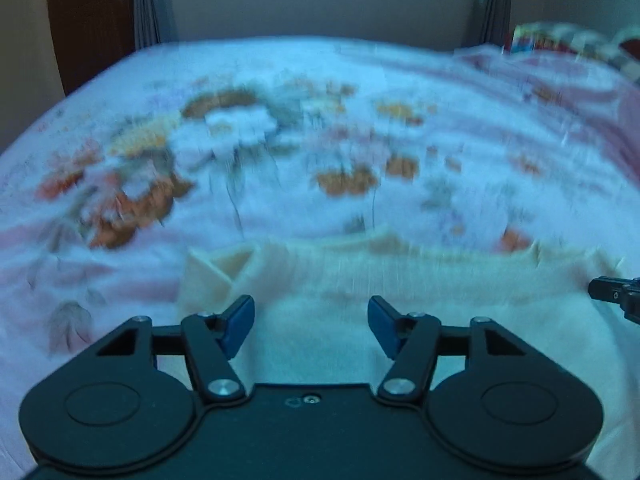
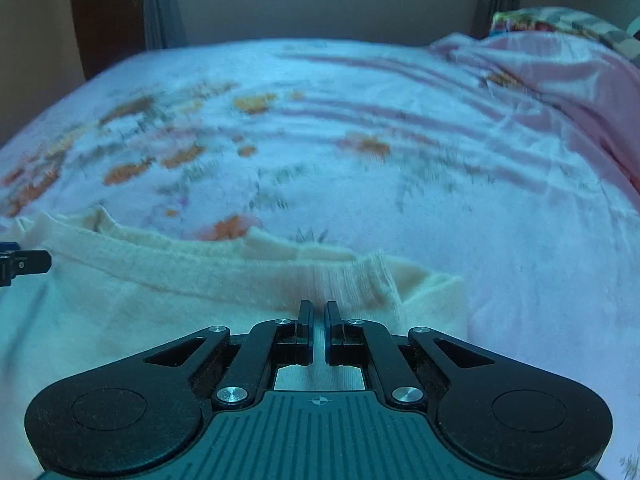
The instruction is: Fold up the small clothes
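A cream knitted garment (image 1: 400, 288) lies spread on the floral bedsheet (image 1: 280, 184), its ribbed edge facing away from me. My left gripper (image 1: 310, 308) hovers over the garment's left part, jaws wide apart, blue pads (image 1: 240, 320) clear of the cloth. A folded corner of the cloth sits just beyond its left finger. In the right wrist view the garment (image 2: 160, 300) bunches up at my right gripper (image 2: 319, 304), which is shut with a thin strip of cream cloth pinched between the fingers. Each gripper's tip shows at the edge of the other's view: the right gripper (image 1: 612, 292), the left gripper (image 2: 24, 262).
Pink bedding (image 2: 560, 80) is heaped at the far right of the bed, with colourful patterned cloth (image 2: 560, 20) behind it. A dark wooden door (image 1: 88, 20) and curtains stand past the bed's far left corner. Both views are blurred by motion.
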A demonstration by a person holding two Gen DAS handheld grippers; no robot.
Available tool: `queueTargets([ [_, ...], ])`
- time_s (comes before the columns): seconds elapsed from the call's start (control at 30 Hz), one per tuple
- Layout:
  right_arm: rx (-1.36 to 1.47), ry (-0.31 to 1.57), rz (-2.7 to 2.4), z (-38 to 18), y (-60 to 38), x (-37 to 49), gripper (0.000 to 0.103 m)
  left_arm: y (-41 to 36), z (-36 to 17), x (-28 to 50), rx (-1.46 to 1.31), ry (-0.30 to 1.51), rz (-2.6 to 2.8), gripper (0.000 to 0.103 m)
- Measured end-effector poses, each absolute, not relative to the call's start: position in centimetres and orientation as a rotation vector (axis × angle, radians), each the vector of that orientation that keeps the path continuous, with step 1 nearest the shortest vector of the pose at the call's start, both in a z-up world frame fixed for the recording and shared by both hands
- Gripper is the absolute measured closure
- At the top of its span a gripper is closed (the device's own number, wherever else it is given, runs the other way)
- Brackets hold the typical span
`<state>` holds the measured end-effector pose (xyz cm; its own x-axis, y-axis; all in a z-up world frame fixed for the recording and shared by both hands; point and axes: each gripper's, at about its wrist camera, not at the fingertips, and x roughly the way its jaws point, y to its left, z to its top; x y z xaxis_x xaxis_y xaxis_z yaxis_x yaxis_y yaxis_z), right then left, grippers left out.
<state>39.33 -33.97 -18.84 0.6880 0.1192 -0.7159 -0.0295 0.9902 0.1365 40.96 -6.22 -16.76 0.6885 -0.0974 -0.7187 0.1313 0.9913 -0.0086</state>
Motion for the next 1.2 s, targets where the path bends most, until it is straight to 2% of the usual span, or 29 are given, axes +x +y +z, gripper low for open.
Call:
queueTargets([
  [0.17,0.093,0.772,0.06,-17.8,-35.2,39.2,0.1,-4.5,-16.3,41.6,0.067,0.768,-0.095,0.034],
  [0.43,0.201,0.771,0.043,-18.5,-37.0,39.7,0.1,-3.8,-18.3,43.9,0.072,0.819,-0.113,0.035],
  [0.47,0.212,0.767,0.05,-18.4,-37.3,39.6,0.1,-3.7,-18.6,44.2,0.065,0.832,-0.122,0.042],
  [0.5,0.21,0.767,0.049,-18.5,-37.5,39.6,0.1,-3.5,-18.8,44.3,0.056,0.839,-0.135,0.056],
  [0.53,0.201,0.772,0.048,-18.6,-37.5,39.7,0.1,-3.5,-18.9,44.3,0.059,0.836,-0.138,0.064],
  [0.6,0.199,0.77,0.038,-18.7,-37.8,39.7,0.1,-3.5,-18.7,44.1,0.057,0.826,-0.151,0.088],
  [0.77,0.244,0.786,0.046,-19.0,-38.4,39.9,0.1,-3.5,-18.1,43.6,0.058,0.794,-0.162,0.099],
  [0.93,0.226,0.805,0.072,-19.5,-37.7,40.1,0.1,-4.3,-18.6,44.6,0.068,0.809,-0.136,0.099],
  [1.07,0.078,0.845,-0.005,-20.5,-36.0,40.7,0.101,-5.2,-19.3,44.5,0.124,0.817,-0.103,0.098],
  [1.13,0.083,0.834,-0.005,-19.5,-35.8,40.2,0.1,-5.4,-18.8,43.9,0.137,0.81,-0.097,0.091],
  [1.2,0.116,0.796,0.022,-18.3,-35.3,38.9,0.1,-5.4,-18.1,42.8,0.151,0.798,-0.098,0.071],
])
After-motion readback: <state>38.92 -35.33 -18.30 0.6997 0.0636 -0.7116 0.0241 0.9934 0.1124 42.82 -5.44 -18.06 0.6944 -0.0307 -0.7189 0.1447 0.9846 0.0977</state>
